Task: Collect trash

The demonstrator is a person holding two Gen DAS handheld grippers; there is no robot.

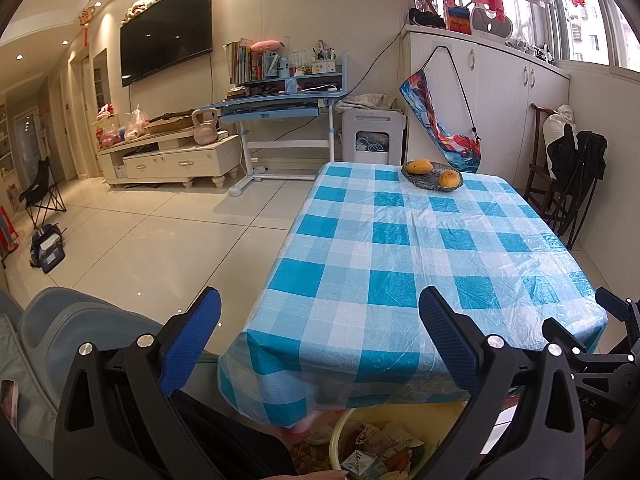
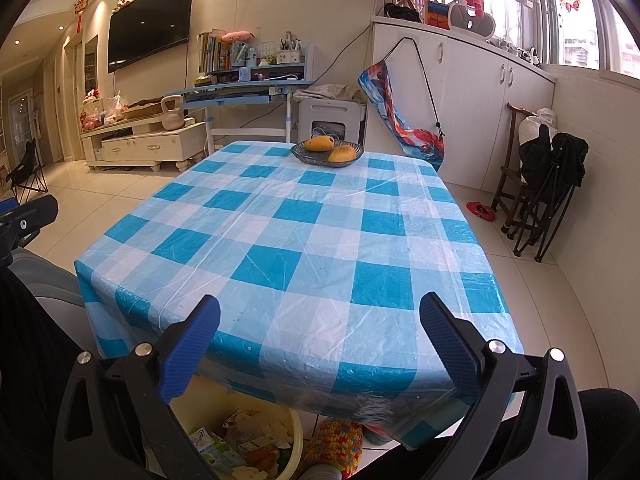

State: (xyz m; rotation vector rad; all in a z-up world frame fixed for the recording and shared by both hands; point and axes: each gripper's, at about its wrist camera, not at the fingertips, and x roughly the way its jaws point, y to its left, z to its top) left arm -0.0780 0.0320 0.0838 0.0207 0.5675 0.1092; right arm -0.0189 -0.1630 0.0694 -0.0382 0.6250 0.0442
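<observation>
A pale yellow basin (image 1: pixel 340 428) (image 2: pixel 294 436) sits on the floor under the near edge of the table and holds trash (image 1: pixel 380 448) (image 2: pixel 240 440): cartons, wrappers and peels. The table wears a blue and white checked cloth (image 1: pixel 420 256) (image 2: pixel 300 240). My left gripper (image 1: pixel 320 344) is open above the table's near left corner, nothing between its blue pads. My right gripper (image 2: pixel 320 344) is open over the near edge, also holding nothing. The right gripper shows at the right edge of the left wrist view (image 1: pixel 608 320).
A dark bowl (image 1: pixel 434 180) (image 2: pixel 326 156) with two mangoes stands at the far end of the table. A grey chair (image 1: pixel 60 328) is at my left, a colourful crocheted item (image 2: pixel 338 440) beside the basin. Folded chairs (image 2: pixel 544 184) lean at the right wall.
</observation>
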